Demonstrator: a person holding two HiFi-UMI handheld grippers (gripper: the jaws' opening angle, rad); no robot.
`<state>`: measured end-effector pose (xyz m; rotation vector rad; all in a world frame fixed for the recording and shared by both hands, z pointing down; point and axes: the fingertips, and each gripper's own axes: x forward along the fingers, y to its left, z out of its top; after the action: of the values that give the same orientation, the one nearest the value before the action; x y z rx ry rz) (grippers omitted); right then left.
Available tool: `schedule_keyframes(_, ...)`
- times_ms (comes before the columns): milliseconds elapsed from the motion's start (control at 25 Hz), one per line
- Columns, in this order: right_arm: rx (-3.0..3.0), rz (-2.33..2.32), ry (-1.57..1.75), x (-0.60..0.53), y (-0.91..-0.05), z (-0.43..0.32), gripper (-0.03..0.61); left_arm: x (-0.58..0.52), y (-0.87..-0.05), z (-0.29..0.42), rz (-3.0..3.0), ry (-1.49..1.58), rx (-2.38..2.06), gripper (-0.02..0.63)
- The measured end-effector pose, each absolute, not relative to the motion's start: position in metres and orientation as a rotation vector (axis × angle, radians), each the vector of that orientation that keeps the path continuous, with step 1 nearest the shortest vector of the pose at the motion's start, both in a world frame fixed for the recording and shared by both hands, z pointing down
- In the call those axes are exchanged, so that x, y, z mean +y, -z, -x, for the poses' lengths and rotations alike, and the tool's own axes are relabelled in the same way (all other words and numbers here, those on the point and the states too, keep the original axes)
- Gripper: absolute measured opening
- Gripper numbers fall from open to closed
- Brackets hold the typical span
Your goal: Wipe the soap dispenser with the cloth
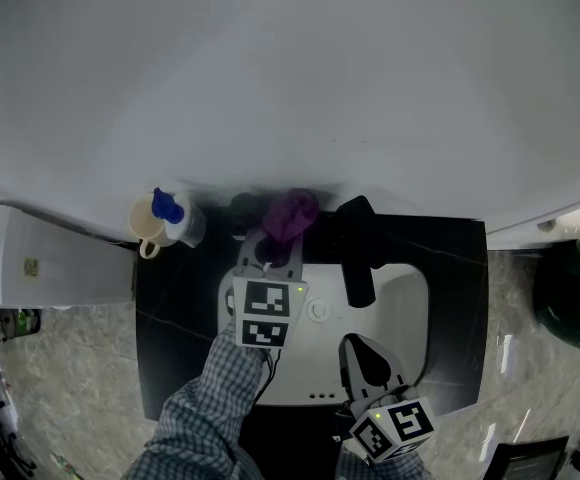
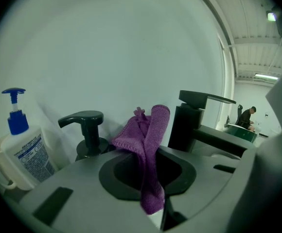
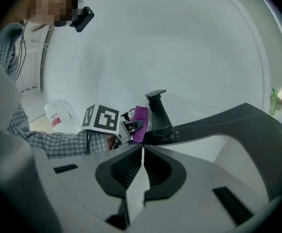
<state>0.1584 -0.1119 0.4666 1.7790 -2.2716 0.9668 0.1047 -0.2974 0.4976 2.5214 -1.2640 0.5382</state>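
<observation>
The cloth (image 2: 149, 140) is pinched in the left gripper (image 2: 149, 178), just beside the soap dispenser (image 2: 85, 130); the right gripper (image 3: 142, 148) is held well apart from it, fingers pressed together on nothing.

1. The dark bench (image 1: 170, 318) has a white sink (image 1: 405, 298) set into its middle.
2. Along its back edge stand a black soap dispenser (image 1: 242, 208) and a black tap (image 1: 358, 258).
3. At its back left corner, a cream mug (image 1: 146, 230) stands against a blue-capped pump bottle (image 1: 185, 224).
</observation>
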Motion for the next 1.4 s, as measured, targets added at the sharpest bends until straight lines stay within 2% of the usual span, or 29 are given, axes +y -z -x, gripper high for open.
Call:
schedule_keyframes(600,-2.304,-1.767,-0.938,-0.103,-0.455,-0.144,0.025,-0.262,-0.479,-0.083,-2.504,-0.448,-1.247,0.063)
schedule_keyframes(1400,-2.392,-1.799,-0.687,-0.100,-0.393,-0.090,0.025,-0.184,-0.392,0.010,-2.628,-0.357,-1.230,0.063)
